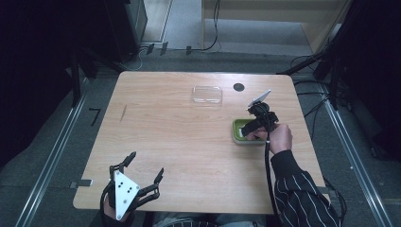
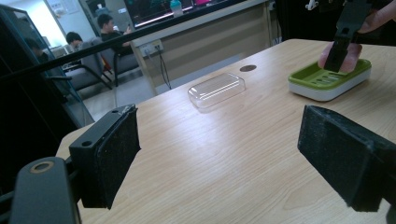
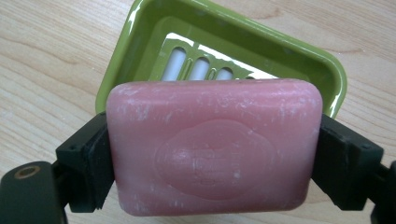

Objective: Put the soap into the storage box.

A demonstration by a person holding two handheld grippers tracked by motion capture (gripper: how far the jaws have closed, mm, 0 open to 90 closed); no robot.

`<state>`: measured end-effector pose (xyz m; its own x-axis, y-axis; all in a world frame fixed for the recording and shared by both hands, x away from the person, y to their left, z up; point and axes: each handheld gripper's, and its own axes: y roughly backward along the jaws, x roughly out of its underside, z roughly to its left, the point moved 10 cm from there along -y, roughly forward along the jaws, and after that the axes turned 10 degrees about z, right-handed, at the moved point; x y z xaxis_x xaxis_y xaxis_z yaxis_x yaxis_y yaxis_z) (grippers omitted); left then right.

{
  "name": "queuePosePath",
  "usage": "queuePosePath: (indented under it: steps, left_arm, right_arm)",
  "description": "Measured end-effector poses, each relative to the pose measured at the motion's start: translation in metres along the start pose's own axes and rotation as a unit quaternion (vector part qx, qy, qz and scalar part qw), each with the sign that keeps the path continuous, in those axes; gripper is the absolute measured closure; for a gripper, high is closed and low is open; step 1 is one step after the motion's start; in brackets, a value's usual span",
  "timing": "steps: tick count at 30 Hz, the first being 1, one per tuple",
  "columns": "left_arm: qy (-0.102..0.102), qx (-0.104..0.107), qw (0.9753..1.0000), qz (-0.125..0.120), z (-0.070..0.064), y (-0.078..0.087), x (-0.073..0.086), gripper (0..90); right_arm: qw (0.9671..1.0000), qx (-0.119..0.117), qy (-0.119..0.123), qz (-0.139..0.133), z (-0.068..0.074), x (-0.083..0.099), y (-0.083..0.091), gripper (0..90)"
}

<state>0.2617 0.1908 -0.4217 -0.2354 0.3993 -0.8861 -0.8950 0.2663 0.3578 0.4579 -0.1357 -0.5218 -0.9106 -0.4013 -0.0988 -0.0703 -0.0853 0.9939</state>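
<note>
A pink soap bar (image 3: 215, 144) is clamped between the black pads of my right gripper (image 3: 215, 161), which is shut on its two short ends. Just beyond it lies a green soap dish (image 3: 140, 56) with a slotted white insert. In the high view my right gripper (image 1: 251, 127) hovers over the dish (image 1: 238, 128) at the table's right side. My left gripper (image 1: 145, 164) stands open near the front left edge, nothing between its pads (image 2: 112, 154). From the left gripper view the soap (image 2: 349, 58) hangs just above the dish (image 2: 327, 81).
A clear plastic lid (image 1: 207, 94) lies at the table's far middle, also seen as the lid (image 2: 217, 88) ahead of the left jaws. A round black grommet (image 1: 239, 87) sits beside it. Dark stands and cables ring the wooden table (image 1: 179, 142).
</note>
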Motion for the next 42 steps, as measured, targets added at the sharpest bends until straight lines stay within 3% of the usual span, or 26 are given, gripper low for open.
queuePosePath:
  steps: [20, 32, 42]
  left_arm:
    - [0.001, 0.000, 1.0000, -0.001, 0.000, 0.000, 0.000, 13.1]
    - [0.000, 0.001, 1.0000, -0.001, 0.000, 0.000, 0.000, 13.1]
    - [0.001, 0.000, 1.0000, -0.001, 0.000, 0.000, 0.000, 13.1]
  right_arm:
    - [0.9992, -0.011, -0.037, -0.013, -0.002, -0.016, -0.007, 13.4]
    - [0.9984, -0.023, -0.049, -0.016, -0.003, -0.017, -0.012, 13.4]
    - [0.9976, -0.019, -0.064, -0.019, -0.007, -0.017, -0.016, 13.3]
